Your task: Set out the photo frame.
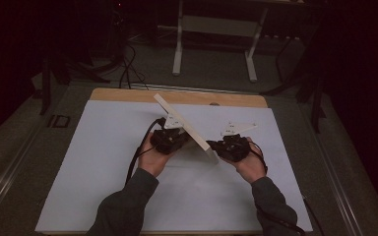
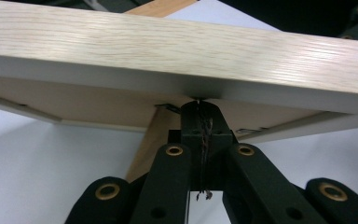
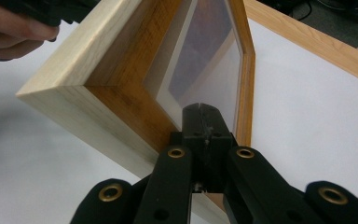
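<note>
A light-wood picture frame (image 1: 184, 127) stands tilted on one corner on the white sheet, between my two grippers. My left gripper (image 1: 183, 139) is at the frame's back, jaws shut, with the tip (image 2: 199, 101) touching the back just under the rim (image 2: 168, 46). The brown back panel (image 2: 74, 105) carries small metal clips (image 2: 167, 107) and a wooden prop strip (image 2: 150, 140). My right gripper (image 1: 213, 145) is at the front, near the frame's low corner. Its jaws are shut too, the tip (image 3: 200, 108) against the inner edge beside the glass (image 3: 205, 70). Nothing is seen clamped between either pair.
A white sheet (image 1: 103, 172) covers the table, with a wooden strip (image 1: 128, 95) along the far edge. White table legs (image 1: 177, 49) and cables (image 1: 127, 69) lie on the floor beyond. The person's left hand (image 3: 14, 32) shows past the frame.
</note>
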Demonstrator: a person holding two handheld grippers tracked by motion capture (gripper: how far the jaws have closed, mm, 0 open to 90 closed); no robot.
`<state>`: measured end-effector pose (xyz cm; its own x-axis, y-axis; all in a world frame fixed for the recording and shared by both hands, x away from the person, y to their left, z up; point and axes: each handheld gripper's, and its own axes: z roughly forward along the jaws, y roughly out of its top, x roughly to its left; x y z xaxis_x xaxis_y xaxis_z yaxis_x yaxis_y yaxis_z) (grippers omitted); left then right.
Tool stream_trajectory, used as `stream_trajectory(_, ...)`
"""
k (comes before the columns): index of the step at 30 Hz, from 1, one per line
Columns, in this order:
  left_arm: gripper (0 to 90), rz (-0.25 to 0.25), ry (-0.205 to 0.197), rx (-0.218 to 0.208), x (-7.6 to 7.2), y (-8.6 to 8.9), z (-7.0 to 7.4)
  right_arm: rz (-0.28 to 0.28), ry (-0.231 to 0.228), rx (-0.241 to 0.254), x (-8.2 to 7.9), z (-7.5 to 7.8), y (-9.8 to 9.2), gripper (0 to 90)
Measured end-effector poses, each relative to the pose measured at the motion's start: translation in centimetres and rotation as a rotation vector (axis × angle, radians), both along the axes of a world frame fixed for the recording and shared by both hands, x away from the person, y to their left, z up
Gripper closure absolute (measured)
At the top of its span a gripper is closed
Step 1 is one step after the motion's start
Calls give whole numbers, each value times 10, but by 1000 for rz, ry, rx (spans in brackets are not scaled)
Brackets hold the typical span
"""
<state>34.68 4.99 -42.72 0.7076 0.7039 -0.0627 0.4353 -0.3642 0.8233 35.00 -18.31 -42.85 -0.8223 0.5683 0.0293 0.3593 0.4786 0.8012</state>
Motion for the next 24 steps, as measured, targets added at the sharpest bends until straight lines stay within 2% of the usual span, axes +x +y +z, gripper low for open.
stream_trajectory(3, 900, -11, -9, 4, -3, -2, 0, 2, 1, -2, -1, 0, 0, 900)
stream_trajectory(5, 900, -18, -1, -5, -2, 0, 0, 7, -3, -3, -2, 1, -1, 900)
stream_trajectory(10, 900, -6, 3, 3, 2, 0, -2, 26, 2, -7, -5, 3, 1, 900)
stream_trajectory(16, 900, -5, -15, 12, 1, 1, -3, 54, -5, -16, -8, 4, 6, 900)
stream_trajectory(24, 900, -45, -36, 27, -8, 0, 0, 69, -4, -14, -10, 4, 7, 900)
